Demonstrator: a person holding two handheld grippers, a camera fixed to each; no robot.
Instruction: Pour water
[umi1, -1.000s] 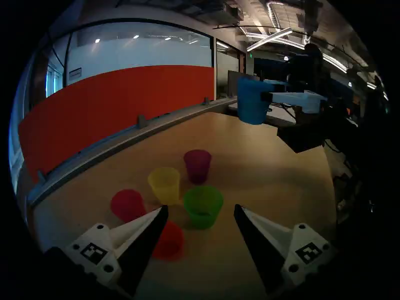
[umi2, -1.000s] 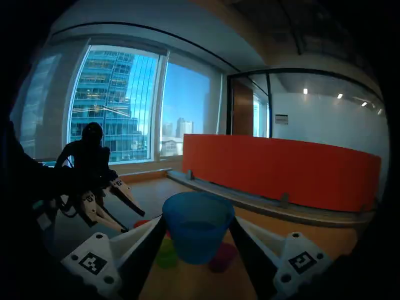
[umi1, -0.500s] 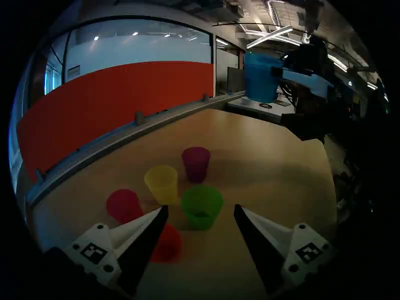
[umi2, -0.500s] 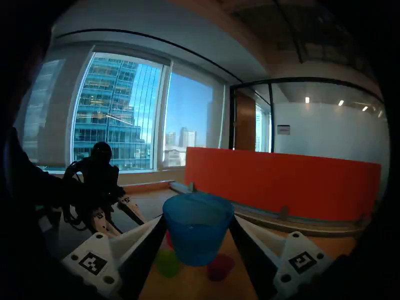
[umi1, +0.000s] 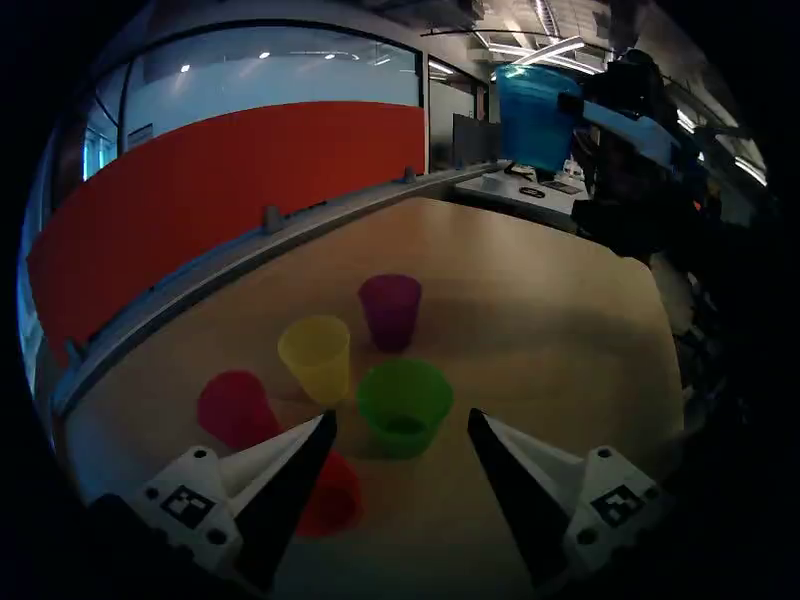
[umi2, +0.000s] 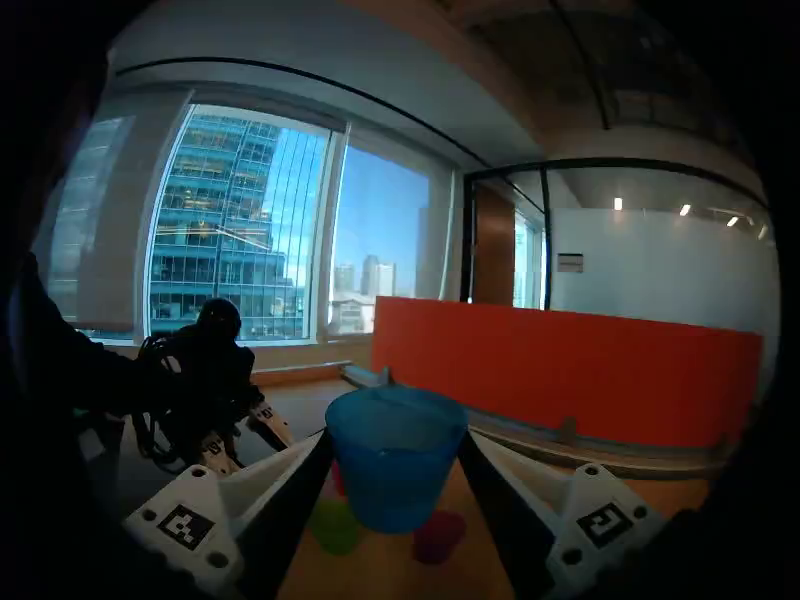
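Blue plastic cup (umi2: 397, 470) sits upright, clamped between both fingers of my right gripper (umi2: 396, 438), high above the wooden table (umi1: 540, 310). I think it holds water, though the dim view leaves me unsure. My left gripper (umi1: 400, 414) hangs wide open and empty, low over a cluster: green cup (umi1: 403, 398) nearest, yellow cup (umi1: 317, 355), purple cup (umi1: 390, 310), crimson cup (umi1: 232, 408), and red cup (umi1: 335, 495) beside one finger.
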